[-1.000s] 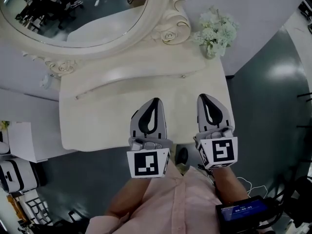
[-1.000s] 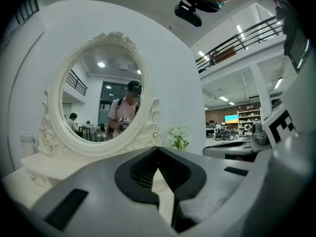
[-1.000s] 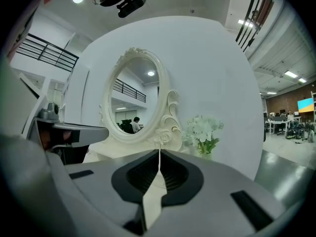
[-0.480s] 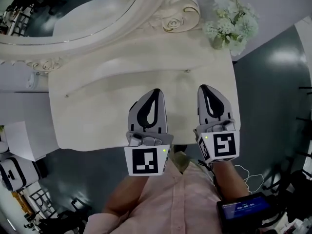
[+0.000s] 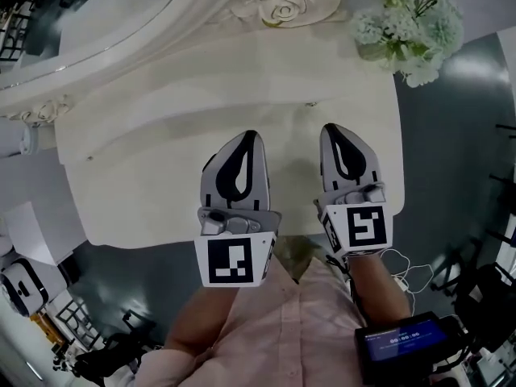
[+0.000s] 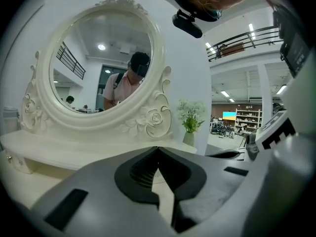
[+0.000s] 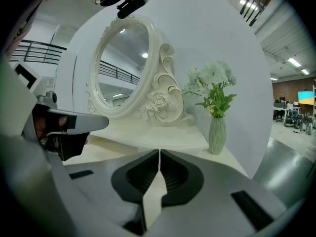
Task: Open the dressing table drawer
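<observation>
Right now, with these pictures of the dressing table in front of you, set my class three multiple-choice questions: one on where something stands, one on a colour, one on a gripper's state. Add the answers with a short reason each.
1. Where does the vase stand?
A. At the far right corner of the dressing table, beside the mirror frame
B. On the floor
C. At the table's front left corner

2. What colour are the flowers?
A. Red
B. White
C. Purple

3. How do the jaws of the right gripper stand?
A. Wide apart
B. Shut on the vase
C. Shut, with nothing between them

Answers:
1 A: the head view shows it at the far right, next to the carved frame.
2 B: the blooms are pale white in both views.
3 C: the right gripper view shows the jaw tips meeting, and the vase stands well beyond them.
</observation>
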`<state>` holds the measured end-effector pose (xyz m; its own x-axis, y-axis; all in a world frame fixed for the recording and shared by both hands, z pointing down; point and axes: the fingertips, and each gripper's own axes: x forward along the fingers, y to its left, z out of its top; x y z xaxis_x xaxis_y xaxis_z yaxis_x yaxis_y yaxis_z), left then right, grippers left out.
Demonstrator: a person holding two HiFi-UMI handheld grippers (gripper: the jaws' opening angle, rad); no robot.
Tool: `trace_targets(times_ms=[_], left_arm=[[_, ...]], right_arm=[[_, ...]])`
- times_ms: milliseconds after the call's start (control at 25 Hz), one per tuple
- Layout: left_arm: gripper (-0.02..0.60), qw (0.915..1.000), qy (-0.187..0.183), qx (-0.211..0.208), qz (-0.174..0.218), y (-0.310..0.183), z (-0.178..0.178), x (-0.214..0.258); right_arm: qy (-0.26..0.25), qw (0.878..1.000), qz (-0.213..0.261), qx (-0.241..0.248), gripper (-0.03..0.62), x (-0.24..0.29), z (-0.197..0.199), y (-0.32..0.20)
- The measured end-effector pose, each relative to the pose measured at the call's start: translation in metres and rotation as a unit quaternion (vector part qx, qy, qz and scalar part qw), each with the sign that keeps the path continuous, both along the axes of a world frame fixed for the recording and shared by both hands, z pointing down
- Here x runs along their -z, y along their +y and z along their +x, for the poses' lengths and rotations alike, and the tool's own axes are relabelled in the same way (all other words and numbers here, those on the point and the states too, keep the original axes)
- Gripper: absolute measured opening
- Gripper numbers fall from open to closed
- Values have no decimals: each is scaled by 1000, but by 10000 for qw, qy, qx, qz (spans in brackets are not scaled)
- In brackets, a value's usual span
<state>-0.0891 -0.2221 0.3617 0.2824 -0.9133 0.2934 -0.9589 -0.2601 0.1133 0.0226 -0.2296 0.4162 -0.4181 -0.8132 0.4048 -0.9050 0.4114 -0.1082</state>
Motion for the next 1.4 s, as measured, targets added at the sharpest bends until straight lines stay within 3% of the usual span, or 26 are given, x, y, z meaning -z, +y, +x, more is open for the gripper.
trace_targets(times_ms=[360, 600, 960, 1080, 1400], left_arm=[[21, 9998, -41, -125, -173, -10, -3, -13], [21, 9996, -23, -184, -192, 7, -6, 21], [21, 9995, -35, -279, -150, 21, 22, 42], [21, 9995, -22, -250, -173, 20, 18, 40], [21, 9996, 10, -204, -213, 15, 2, 37]], right_arm=[[38, 9995, -313, -19, 20, -30, -6, -10], [22, 9993, -354, -149, 20, -2, -8, 3], [9, 9993, -362, -75, 28, 15, 15, 16], [29, 9992, -396, -79, 117, 12, 10, 14], [261, 9987, -429, -131, 133, 10, 0, 4]])
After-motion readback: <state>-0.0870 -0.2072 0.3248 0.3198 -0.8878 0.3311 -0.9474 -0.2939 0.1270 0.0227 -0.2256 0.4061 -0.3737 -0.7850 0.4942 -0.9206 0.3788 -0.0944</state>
